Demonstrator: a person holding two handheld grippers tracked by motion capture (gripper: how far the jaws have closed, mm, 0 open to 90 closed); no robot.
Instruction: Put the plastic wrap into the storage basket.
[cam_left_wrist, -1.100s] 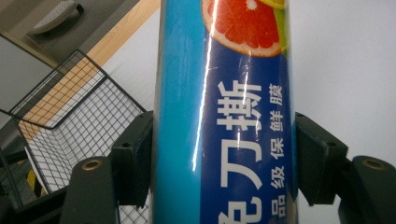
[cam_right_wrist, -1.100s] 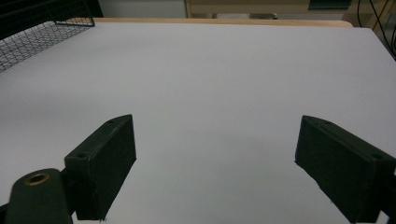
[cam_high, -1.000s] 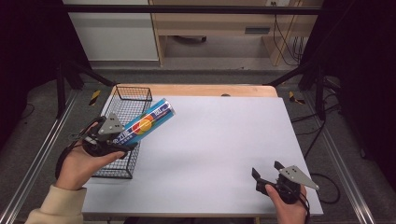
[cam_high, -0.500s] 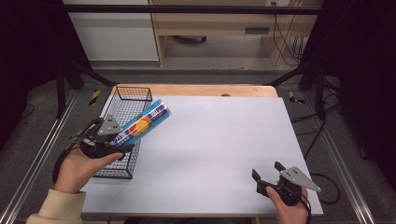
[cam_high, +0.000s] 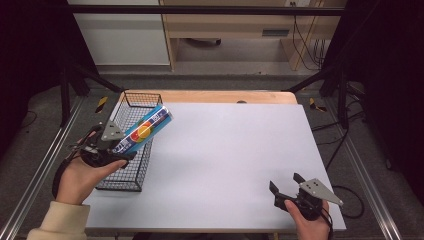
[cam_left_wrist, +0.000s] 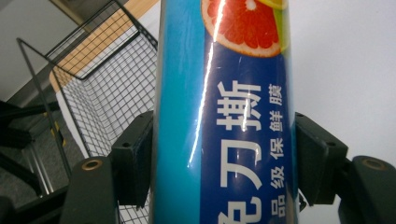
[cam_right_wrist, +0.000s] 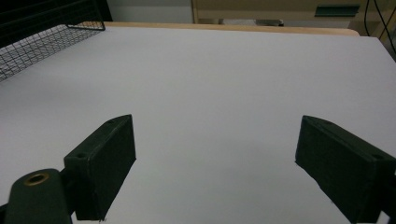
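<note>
Two claws, one carton, one basket, entered view by view.

High view. Left claw (cam_high: 116, 146): clamped on the near end of a long blue carton (cam_high: 145, 130) of cling film, held aloft and slanting up and away over the wire basket (cam_high: 131, 186). The basket sits at the left edge of the white bench (cam_high: 230, 150); the carton's far end overhangs the basket's right rim toward the bench. Right claw (cam_high: 286, 188): parked at the near right corner of the bench, jaws spread, gripping nothing, well apart from the work.

Left gripper view. Carton (cam_left_wrist: 224, 116) between both black pads, which press on its two long sides; grapefruit print and lettering run along it. Basket (cam_left_wrist: 107, 88) lies behind and to the left, its mesh floor bare where it can be seen.

Right gripper view. Right claw (cam_right_wrist: 215, 163) wide open over bare bench (cam_right_wrist: 224, 70); a corner of the basket (cam_right_wrist: 42, 42) sits far left.

Handling note, as a judgement: the step appears to be placing the carton in the basket. To do it well, swing the far end leftward until the carton lines up with the basket's long axis, level it, lower it inside the rims, and only then loosen the grip. The glossy sleeve may slip; keep pressure firm until it rests on the mesh.
</note>
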